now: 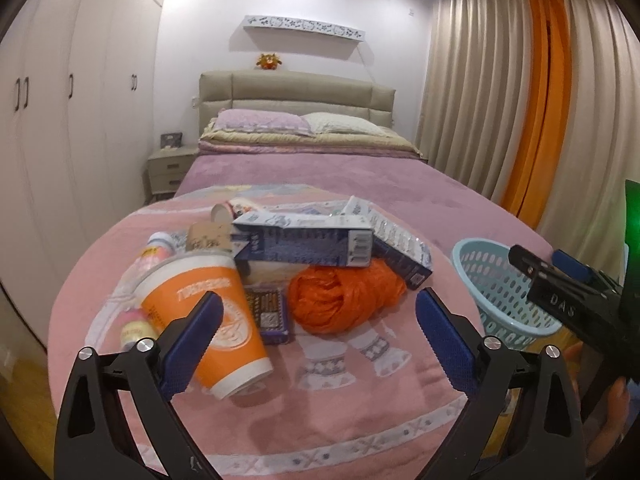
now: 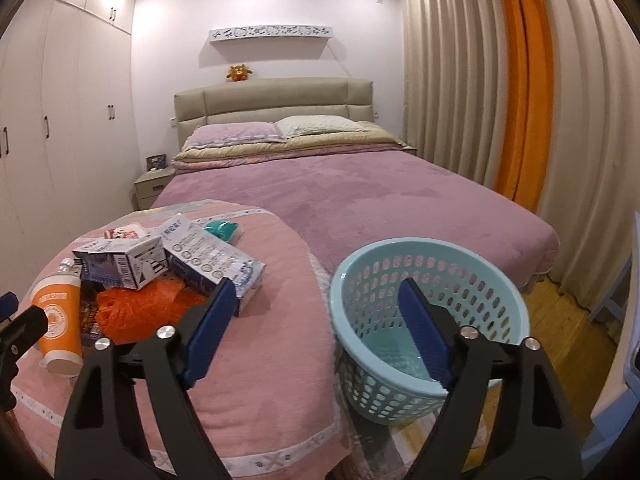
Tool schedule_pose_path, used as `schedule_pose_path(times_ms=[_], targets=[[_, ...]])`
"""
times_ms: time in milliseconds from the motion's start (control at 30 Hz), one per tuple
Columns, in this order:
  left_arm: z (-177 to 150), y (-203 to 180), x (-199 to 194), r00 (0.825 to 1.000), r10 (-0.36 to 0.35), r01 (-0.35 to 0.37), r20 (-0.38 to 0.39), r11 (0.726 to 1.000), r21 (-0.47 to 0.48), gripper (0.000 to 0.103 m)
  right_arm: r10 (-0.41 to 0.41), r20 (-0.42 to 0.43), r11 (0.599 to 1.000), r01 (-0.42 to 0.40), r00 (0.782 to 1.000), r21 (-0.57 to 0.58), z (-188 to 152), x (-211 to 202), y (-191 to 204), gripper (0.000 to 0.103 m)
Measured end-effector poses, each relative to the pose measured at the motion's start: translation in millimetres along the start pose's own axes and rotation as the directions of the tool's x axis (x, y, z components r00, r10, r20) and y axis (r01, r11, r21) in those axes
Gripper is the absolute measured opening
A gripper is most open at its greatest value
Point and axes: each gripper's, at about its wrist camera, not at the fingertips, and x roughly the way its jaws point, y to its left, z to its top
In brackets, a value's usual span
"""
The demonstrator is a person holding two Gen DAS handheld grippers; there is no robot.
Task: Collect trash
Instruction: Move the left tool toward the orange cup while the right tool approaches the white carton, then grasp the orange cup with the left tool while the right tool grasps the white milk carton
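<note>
Both claws are held wide apart with nothing between the fingers: the left claw point(image 1: 318, 344) is poised over a pink blanket point(image 1: 340, 412), the right claw point(image 2: 316, 334) before the pale-blue basket point(image 2: 516, 300). Just beyond, an orange paper cup point(image 1: 204, 320) is seen lying tipped beside a crumpled orange bag point(image 1: 344, 298), with blue-and-white cartons point(image 1: 308, 242) stacked behind. Farther off, the purple bed point(image 2: 360, 200) is spread.

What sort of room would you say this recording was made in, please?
A home bedroom, almost certainly. A made bed with a padded headboard and pillows fills the middle, a nightstand stands beside it, and built-in wardrobes line the left wall.
</note>
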Motion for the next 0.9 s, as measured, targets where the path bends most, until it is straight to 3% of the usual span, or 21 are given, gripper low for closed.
schedule_pose_path(times_ms=[100,200,300,533,633,800,900], targets=[[-5,16,2,0.999,-0.02,0.019,-0.04,0.999,-0.042,0.088,0.07,-0.012,0.997,-0.07,0.997,0.027,3,8,0,0.072],[-14,38,7,0.995,-0.056,0.046,-0.087,0.993,-0.111,0.079,0.132,-0.063,0.991,-0.132,0.989,-0.007,6,25,10,0.072],[-16,52,16,0.991,-0.049,0.03,-0.126,0.988,-0.152,0.072,0.183,-0.089,0.981,-0.188,0.979,-0.046,12,39,23,0.073],[-8,65,36,0.981,0.013,-0.045,-0.193,0.985,-0.166,0.072,0.287,-0.154,0.942,-0.308,0.945,-0.134,33,84,41,0.073],[-11,69,41,0.976,0.043,-0.079,-0.213,0.983,-0.163,0.072,0.292,-0.19,0.929,-0.325,0.937,-0.174,32,99,47,0.073],[-12,71,52,0.965,0.081,-0.123,-0.25,0.979,-0.16,0.083,0.314,-0.257,0.903,-0.371,0.914,-0.217,32,127,56,0.074],[-10,69,62,0.957,0.108,-0.15,-0.27,0.979,-0.138,0.083,0.33,-0.291,0.886,-0.401,0.898,-0.233,35,139,61,0.075]])
